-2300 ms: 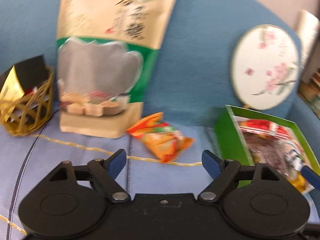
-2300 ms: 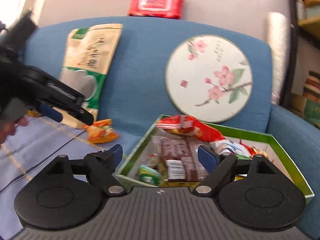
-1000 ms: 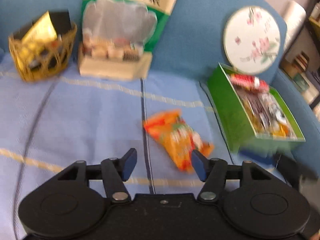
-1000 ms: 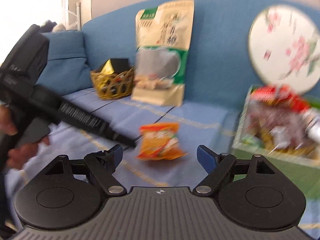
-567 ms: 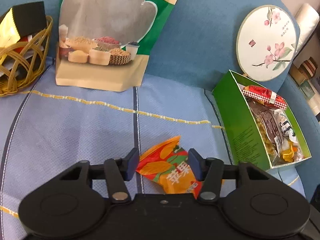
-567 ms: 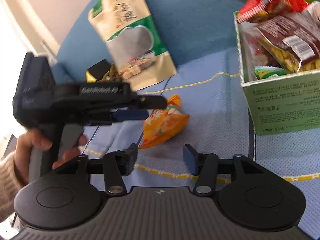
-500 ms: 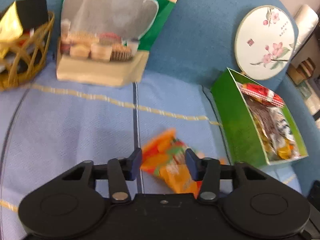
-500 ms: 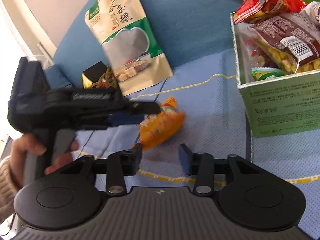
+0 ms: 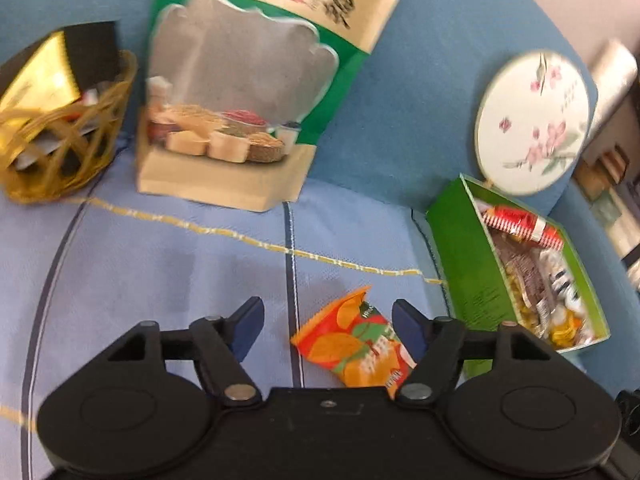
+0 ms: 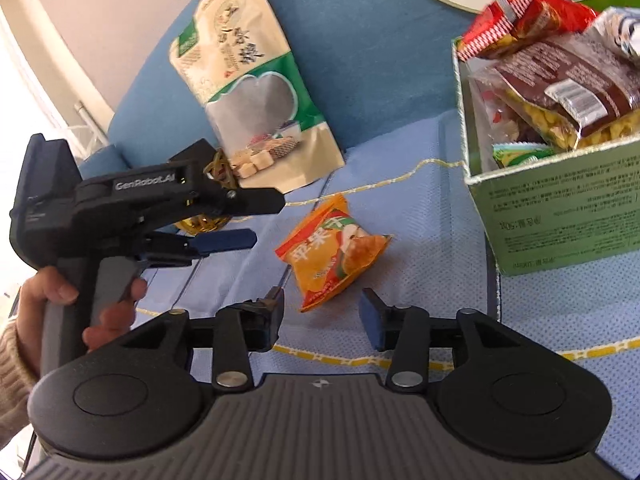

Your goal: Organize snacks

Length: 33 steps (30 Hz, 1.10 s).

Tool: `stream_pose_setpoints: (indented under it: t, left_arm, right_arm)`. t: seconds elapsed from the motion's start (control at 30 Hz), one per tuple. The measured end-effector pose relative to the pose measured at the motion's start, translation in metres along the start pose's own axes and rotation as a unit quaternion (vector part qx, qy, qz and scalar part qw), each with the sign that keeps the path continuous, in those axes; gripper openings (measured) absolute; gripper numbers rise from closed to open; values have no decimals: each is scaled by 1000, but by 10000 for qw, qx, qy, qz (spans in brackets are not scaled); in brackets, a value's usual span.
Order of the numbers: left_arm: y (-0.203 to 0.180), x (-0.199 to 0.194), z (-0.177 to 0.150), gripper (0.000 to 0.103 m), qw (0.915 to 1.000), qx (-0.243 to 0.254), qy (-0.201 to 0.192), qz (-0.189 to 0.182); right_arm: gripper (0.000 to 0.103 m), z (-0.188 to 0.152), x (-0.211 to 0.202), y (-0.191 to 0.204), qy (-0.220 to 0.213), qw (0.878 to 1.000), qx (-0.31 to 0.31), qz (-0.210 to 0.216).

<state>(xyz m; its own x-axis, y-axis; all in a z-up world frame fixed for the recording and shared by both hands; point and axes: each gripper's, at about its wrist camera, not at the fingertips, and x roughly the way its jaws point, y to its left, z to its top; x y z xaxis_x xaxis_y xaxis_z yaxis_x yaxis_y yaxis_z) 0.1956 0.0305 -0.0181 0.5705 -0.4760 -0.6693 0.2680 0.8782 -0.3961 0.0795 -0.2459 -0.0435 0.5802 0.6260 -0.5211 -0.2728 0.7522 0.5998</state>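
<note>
Packet between left jaws, loose.

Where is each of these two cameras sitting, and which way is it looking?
Left wrist view: sits on the left claw, looking forward and down over the sofa seat at the orange snack packet between its opening jaws, untouched; only that claw's black body shows.
Right wrist view: sits on the right claw, looking down at the same packet ahead of its opening jaws; the left claw and the hand holding it show.
Both share: the packet, green snack box, tall grain pouch, wicker basket.
</note>
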Motion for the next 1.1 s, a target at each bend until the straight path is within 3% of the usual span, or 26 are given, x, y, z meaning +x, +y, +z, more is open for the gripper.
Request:
stream_pose_setpoints:
  t: [0.2, 0.23, 0.3, 0.33, 0.37, 0.4, 0.57, 0.77, 1.1]
  left_arm:
    - [-1, 23, -4, 103, 9989, 215, 381, -179]
    - [-3, 23, -6, 80, 9982, 276, 467, -266]
    - [-10, 24, -12, 72, 9963, 389, 684, -359]
    - [-14, 23, -14, 54, 9959, 414, 735, -325]
    - [-17, 21, -15, 49, 9952, 446, 808, -325]
    - [-21, 20, -16, 37, 9948, 457, 846, -337]
    - [-43, -3, -10, 31, 9963, 418, 526, -540]
    - [-91, -25, 5, 31, 9922, 801, 129, -945]
    - [-169, 5, 16, 31, 9838, 1043, -17, -1459]
  right_arm:
    - [74, 4, 10, -6, -58, 9999, 66, 48]
    - [73, 4, 12, -6, -44, 10000, 17, 42]
    - [54, 5, 14, -5, 23, 9998, -166, -89]
    - [46, 5, 13, -3, 33, 9995, -269, -183]
    - [42, 6, 10, -1, -8, 9991, -334, -272]
    - [40, 7, 6, 0, -46, 9985, -387, -372]
    - [37, 15, -27, 11, -585, 9944, -770, -425]
    - [37, 28, -76, 15, -1323, 9814, -1221, -674]
    - [36, 56, -123, -20, -1987, 9605, -1273, -1472]
